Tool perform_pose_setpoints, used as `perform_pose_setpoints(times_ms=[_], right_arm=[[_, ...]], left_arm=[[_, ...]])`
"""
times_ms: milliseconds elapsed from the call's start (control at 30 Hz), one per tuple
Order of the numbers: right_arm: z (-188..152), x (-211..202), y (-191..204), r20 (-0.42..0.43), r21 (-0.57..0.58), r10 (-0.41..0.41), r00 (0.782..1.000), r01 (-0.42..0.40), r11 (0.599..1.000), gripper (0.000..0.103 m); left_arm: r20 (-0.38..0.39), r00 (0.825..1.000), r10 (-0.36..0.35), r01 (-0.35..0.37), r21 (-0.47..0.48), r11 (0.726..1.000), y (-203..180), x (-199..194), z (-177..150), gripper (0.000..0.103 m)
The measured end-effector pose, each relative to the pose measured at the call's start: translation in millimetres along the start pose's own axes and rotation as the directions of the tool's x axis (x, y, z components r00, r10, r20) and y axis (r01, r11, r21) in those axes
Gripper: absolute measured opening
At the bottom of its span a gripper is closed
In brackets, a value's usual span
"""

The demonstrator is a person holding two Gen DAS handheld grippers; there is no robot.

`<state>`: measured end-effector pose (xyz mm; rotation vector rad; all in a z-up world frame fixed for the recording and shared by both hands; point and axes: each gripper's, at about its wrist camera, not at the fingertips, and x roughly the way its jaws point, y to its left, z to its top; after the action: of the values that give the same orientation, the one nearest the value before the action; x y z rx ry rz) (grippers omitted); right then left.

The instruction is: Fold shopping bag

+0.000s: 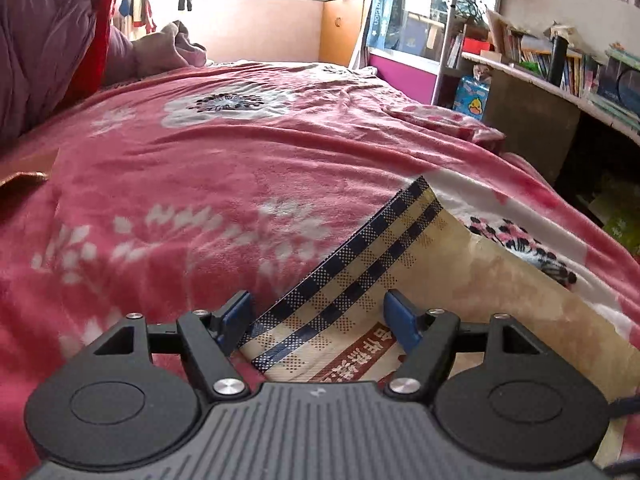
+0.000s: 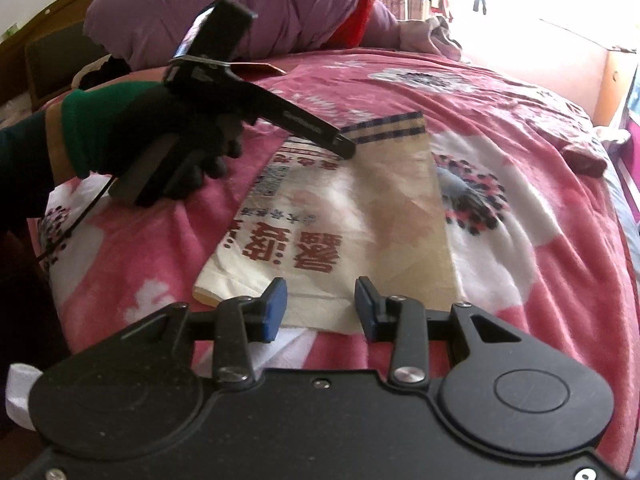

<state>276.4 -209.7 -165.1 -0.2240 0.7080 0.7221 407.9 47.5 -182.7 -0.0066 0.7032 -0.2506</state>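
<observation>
in the left wrist view, the left gripper (image 1: 318, 316) has its blue pads set wide, straddling the checked far end of the flat cream woven shopping bag with red lettering and dark blue checked trim (image 1: 472, 280). the pads do not press on the bag; nothing is held. the bag lies flat on the pink flowered fleece blanket (image 1: 200, 168) that covers the bed, toward the blanket's right edge in this view. the checked band runs away from the camera, slanting up to the right.

in the right wrist view, the right gripper (image 2: 321, 306) hovers just over the bag's near end (image 2: 320, 312), its pads at a middling gap with the bag's edge showing between them, not clamped. the left gripper (image 2: 344, 146), carried by a hand in a black glove with a green cuff (image 2: 168, 136), reaches in from the left and its tip sits on the far checked end. the bag's long axis runs from the near gripper toward the far checked band, leaning slightly right; the red lettering reads upside down from here.

to fold well, each gripper would likely need to pinch its own end squarely, then one end should be carried along the long axis onto the other, edges matched. the soft fleece could snag or get pinched along with the bag.
</observation>
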Motion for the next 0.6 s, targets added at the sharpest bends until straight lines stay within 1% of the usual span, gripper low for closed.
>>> perform_pose_setpoints(times_ms=[67, 133, 233, 300, 333, 367, 433, 533, 567, 600], right_arm=[[-0.8, -2.6, -6.3, -0.003, 0.011, -0.019, 1.000, 0.019, 1.000, 0.036], [-4.2, -11.1, -23.4, 0.004, 0.082, -0.044, 0.999, 0.043, 0.996, 0.035], [-8.0, -21.1, -41.7, 0.025, 0.166, -0.077, 0.997, 0.072, 0.984, 0.035], [-10.9, -24.4, -55.7, 0.038, 0.238, -0.096, 0.995, 0.084, 0.968, 0.042], [-12.6, -25.5, -64.1, 0.045, 0.281, -0.104, 0.994, 0.087, 0.956, 0.042], [-13.3, -25.3, -69.0, 0.055, 0.310, -0.089, 0.995, 0.067, 0.948, 0.044], [-13.8, -22.7, -84.0, 0.080, 0.402, -0.063, 0.995, 0.025, 0.915, 0.048], [-14.5, -15.1, -92.3, 0.067, 0.444, -0.046, 0.997, 0.011, 0.896, 0.050], [-15.4, -11.9, -94.8, 0.078, 0.466, -0.024, 0.997, -0.015, 0.885, 0.051], [-15.5, -10.9, -95.0, 0.082, 0.472, -0.018, 0.996, -0.023, 0.881, 0.050]], left_arm=[[-0.008, 1.000, -0.014, 0.014, 0.003, 1.000, 2.9, -2.3, -0.2, 0.069], [-0.016, 0.999, -0.029, 0.029, 0.009, 1.000, 6.0, -5.8, -0.8, 0.066], [-0.024, 0.999, -0.047, 0.048, 0.022, 0.999, 10.5, -13.1, -4.1, 0.066], [-0.019, 0.998, -0.057, 0.058, 0.024, 0.998, 12.8, -16.3, -7.0, 0.066], [-0.011, 0.998, -0.064, 0.064, 0.020, 0.998, 14.3, -18.3, -9.0, 0.066], [-0.007, 0.998, -0.068, 0.068, 0.020, 0.997, 14.9, -19.5, -10.2, 0.066], [0.001, 0.997, -0.074, 0.074, 0.020, 0.997, 15.7, -22.6, -11.9, 0.066], [0.003, 0.997, -0.080, 0.080, 0.024, 0.996, 16.9, -25.2, -13.2, 0.066], [0.004, 0.997, -0.083, 0.083, 0.024, 0.996, 17.7, -26.2, -13.5, 0.066], [0.006, 0.996, -0.084, 0.084, 0.024, 0.996, 18.1, -26.9, -13.5, 0.066]])
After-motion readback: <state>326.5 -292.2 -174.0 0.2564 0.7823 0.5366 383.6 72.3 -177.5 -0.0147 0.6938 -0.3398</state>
